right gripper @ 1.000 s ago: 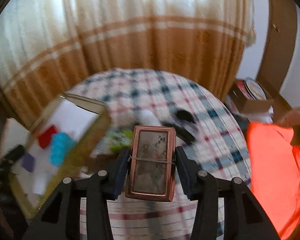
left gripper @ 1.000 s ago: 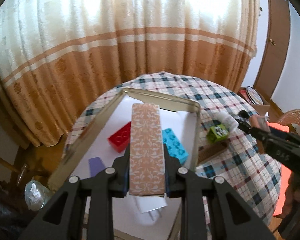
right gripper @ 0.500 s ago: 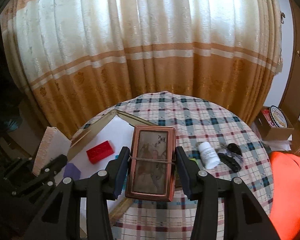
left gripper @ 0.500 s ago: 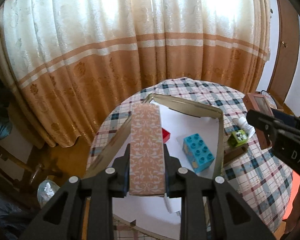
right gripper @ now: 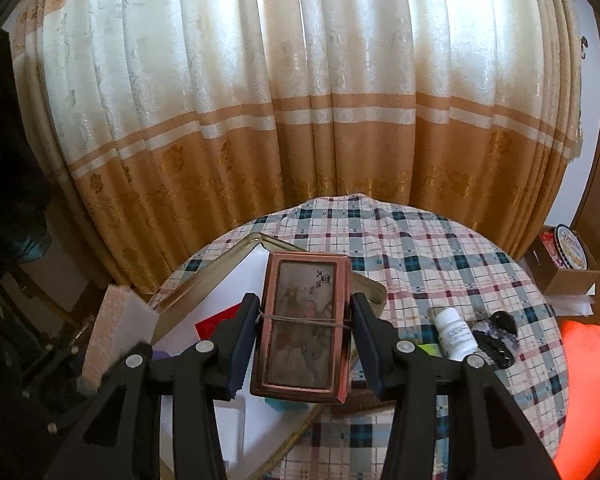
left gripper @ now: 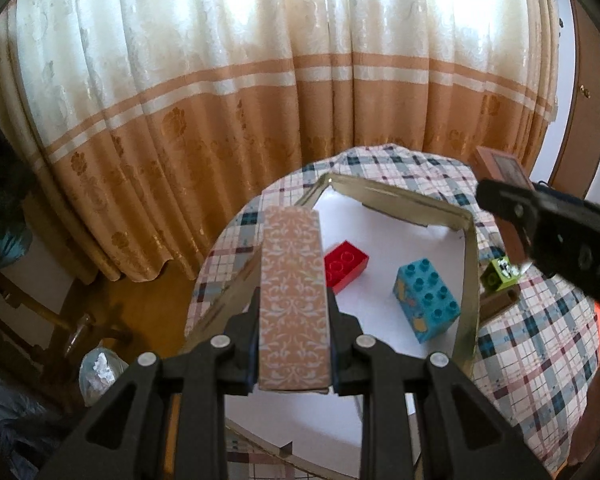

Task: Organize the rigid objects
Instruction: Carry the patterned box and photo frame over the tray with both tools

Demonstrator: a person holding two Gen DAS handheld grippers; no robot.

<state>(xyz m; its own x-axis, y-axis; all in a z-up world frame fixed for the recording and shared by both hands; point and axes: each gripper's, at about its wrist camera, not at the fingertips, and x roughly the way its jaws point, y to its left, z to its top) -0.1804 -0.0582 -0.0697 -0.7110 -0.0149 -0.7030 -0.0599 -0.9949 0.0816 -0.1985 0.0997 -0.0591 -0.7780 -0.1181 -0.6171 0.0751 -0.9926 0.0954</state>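
Left gripper (left gripper: 294, 312) clamps patterned peach box (left gripper: 292, 296) above tin tray (left gripper: 466, 276), near left wall. Right gripper (right gripper: 306, 328) grips copper-framed case (right gripper: 304, 324) over tray's right edge. Red brick (left gripper: 345, 266), blue brick (left gripper: 426, 304) inside tray.

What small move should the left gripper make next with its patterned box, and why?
Probably lower the patterned box into the tray, on the bare white floor near the red brick. The left gripper is shut on the box, held above the tray's near left side. The blue brick lies further right, and the right gripper holds a framed box.
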